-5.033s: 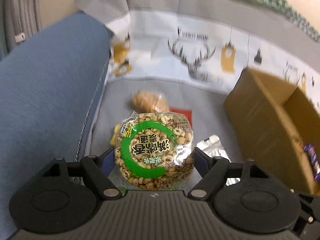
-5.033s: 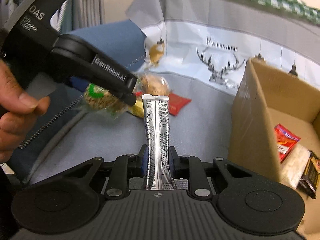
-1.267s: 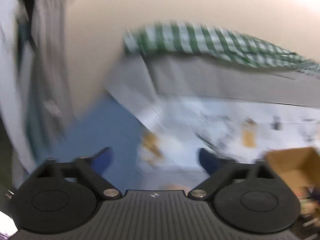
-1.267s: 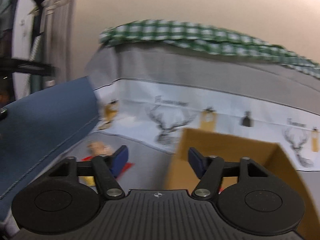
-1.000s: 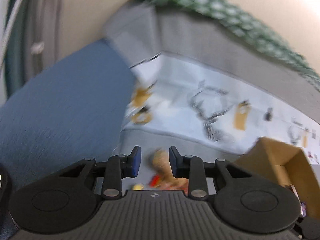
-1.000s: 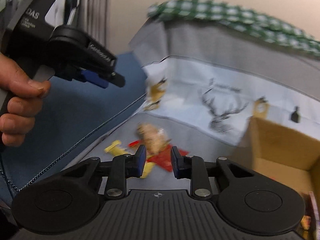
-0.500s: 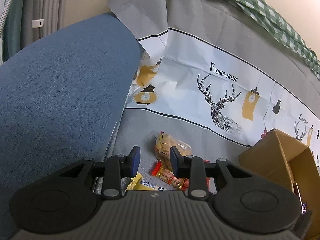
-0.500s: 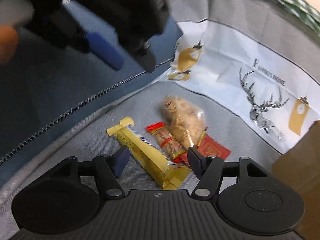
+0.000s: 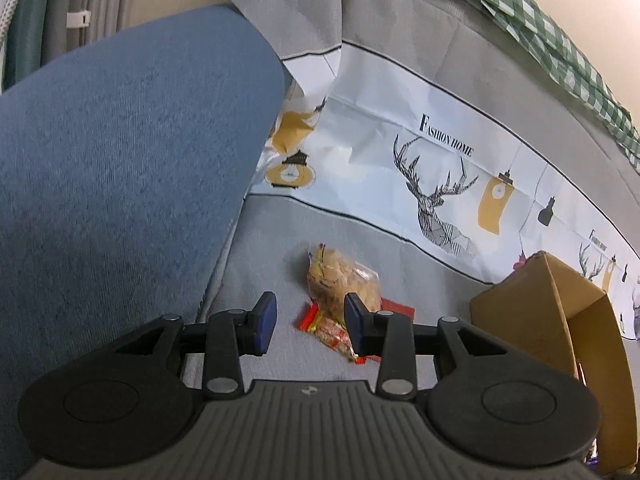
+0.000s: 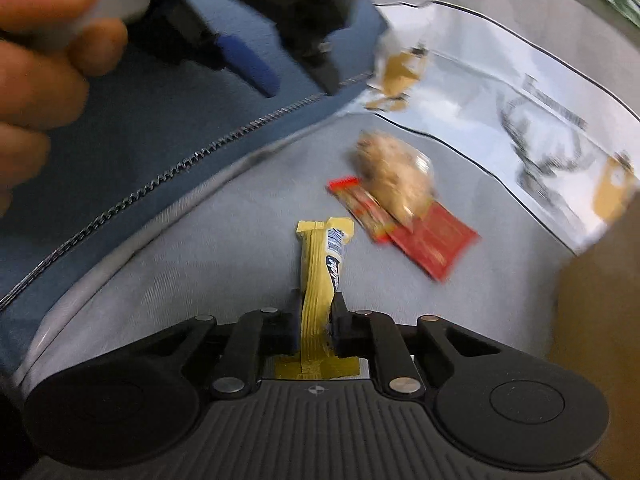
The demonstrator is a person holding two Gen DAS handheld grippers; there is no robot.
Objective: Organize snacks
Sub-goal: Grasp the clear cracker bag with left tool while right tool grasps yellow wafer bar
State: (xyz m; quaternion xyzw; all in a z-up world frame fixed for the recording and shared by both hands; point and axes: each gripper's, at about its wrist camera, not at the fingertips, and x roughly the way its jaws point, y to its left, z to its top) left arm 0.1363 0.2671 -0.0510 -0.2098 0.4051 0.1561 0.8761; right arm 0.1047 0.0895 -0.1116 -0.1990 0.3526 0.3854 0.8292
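Item one, far left: my left hand (image 10: 44, 52) around the handle of the left gripper (image 9: 310, 322), above the blue cushion (image 9: 120, 168). Its jaws are opening, nothing between the pads; in the left wrist view the grey seat cover (image 9: 260, 248) shows in the gap.

Item two, centre: my right gripper (image 10: 316, 316), pinched tight on the yellow bar (image 10: 320, 276), which stands out forward from the pads.

Item three, just right of the bar on the seat cover: a thin red-ended stick pack (image 10: 362, 208), a clear bag of pale crackers (image 10: 394, 172) lying partly on it, and a flat red sachet (image 10: 434, 240) under both.

Item four, far right: the cardboard box (image 9: 560, 320), open-topped, near the snack heap.
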